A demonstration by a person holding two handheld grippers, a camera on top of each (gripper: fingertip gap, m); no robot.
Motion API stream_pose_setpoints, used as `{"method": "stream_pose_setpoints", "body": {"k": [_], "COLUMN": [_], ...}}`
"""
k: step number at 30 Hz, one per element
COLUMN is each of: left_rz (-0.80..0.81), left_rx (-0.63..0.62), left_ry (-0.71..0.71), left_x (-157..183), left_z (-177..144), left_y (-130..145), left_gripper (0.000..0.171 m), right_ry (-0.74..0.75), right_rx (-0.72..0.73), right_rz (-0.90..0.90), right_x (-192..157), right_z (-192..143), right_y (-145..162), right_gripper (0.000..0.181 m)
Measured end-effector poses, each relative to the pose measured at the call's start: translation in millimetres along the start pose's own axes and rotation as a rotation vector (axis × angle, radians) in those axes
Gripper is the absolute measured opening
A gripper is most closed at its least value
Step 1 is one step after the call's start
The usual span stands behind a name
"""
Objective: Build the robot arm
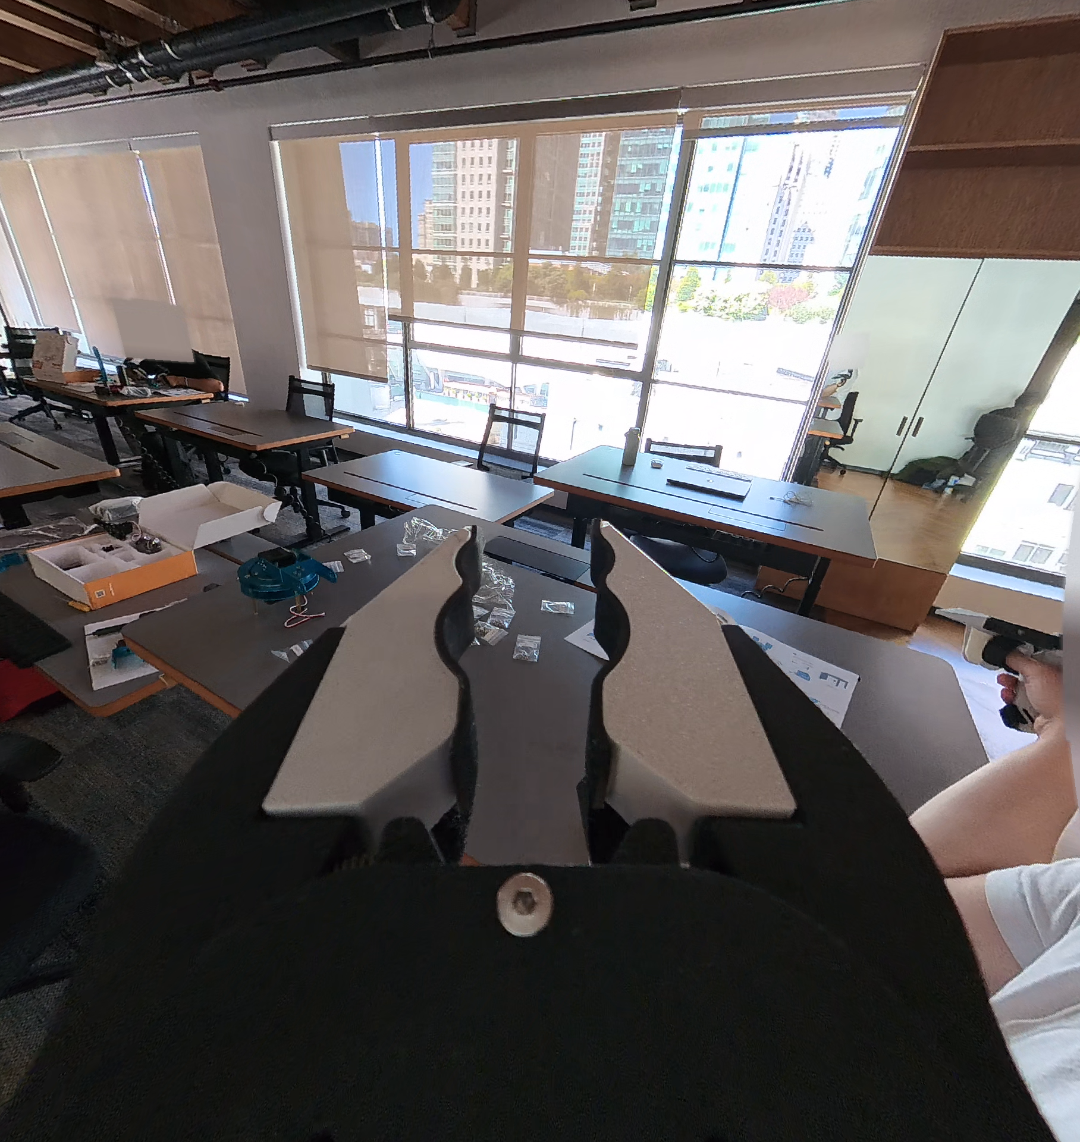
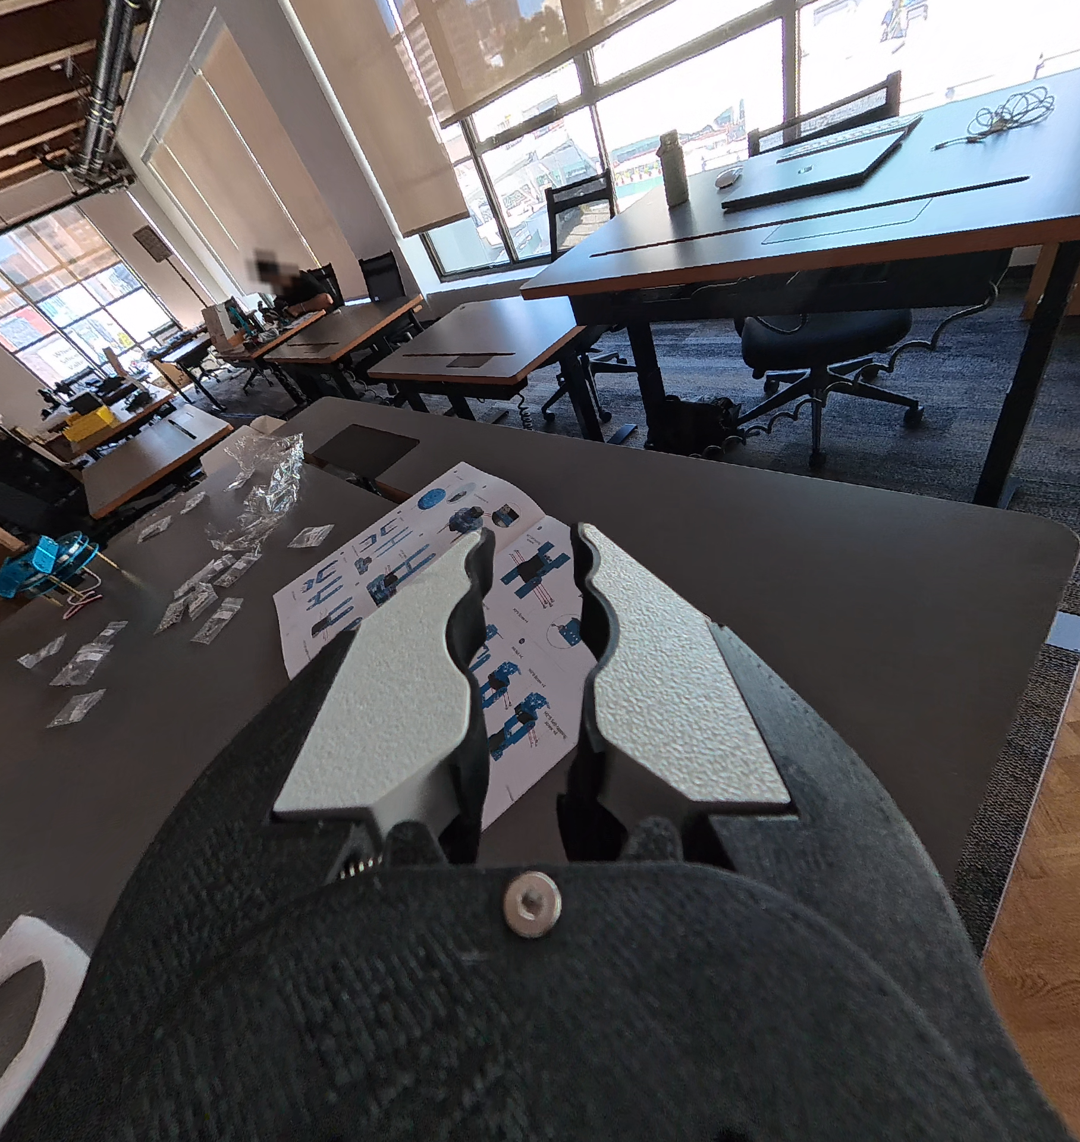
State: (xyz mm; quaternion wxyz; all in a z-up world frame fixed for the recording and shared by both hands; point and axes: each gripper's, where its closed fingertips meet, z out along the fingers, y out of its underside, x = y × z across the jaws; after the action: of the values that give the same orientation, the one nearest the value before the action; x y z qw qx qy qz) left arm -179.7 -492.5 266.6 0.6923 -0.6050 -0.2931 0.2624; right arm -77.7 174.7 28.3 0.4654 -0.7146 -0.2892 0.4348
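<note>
My left gripper [image 1: 534, 537] is open and empty, held above a dark desk [image 1: 228, 655]. Below its fingers lie several small clear parts bags [image 1: 525, 647] and crumpled clear plastic [image 1: 494, 584]. A blue robot base [image 1: 284, 571] with loose wires stands to the left. My right gripper [image 2: 531, 537] is open and empty, held over an unfolded instruction sheet [image 2: 519, 618] with blue drawings on the same desk [image 2: 803, 587]. Small parts bags [image 2: 210, 596], crumpled plastic [image 2: 265, 488] and the blue robot base [image 2: 43, 562] lie to its left. The sheet also shows in the left wrist view [image 1: 797, 670].
An open orange-and-white kit box [image 1: 114, 562] and paper sit on the left desk. A person's hand [image 1: 1035, 686] holds the other gripper at the right. Behind stand more desks [image 2: 834, 228] with a laptop [image 2: 815, 164], bottle [image 2: 675, 168], and office chairs [image 2: 828, 346]. Across from one pair of fingers to the other is roughly 70 cm.
</note>
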Motion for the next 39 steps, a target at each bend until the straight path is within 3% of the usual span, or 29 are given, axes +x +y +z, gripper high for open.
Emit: {"method": "stream_pose_setpoints", "body": {"k": [39], "left_rz": [-0.02], "left_rx": [-0.028], "left_ry": [-0.017], "left_x": [-11.3], "left_z": [-2.4], "left_y": [9.1], "left_gripper": [0.037], "right_ry": [-0.011], "right_rx": [0.018], "right_rz": [-0.021], "right_x": [-8.6], "right_z": [2.3], "right_y": [-7.1], "right_gripper": [0.022]}}
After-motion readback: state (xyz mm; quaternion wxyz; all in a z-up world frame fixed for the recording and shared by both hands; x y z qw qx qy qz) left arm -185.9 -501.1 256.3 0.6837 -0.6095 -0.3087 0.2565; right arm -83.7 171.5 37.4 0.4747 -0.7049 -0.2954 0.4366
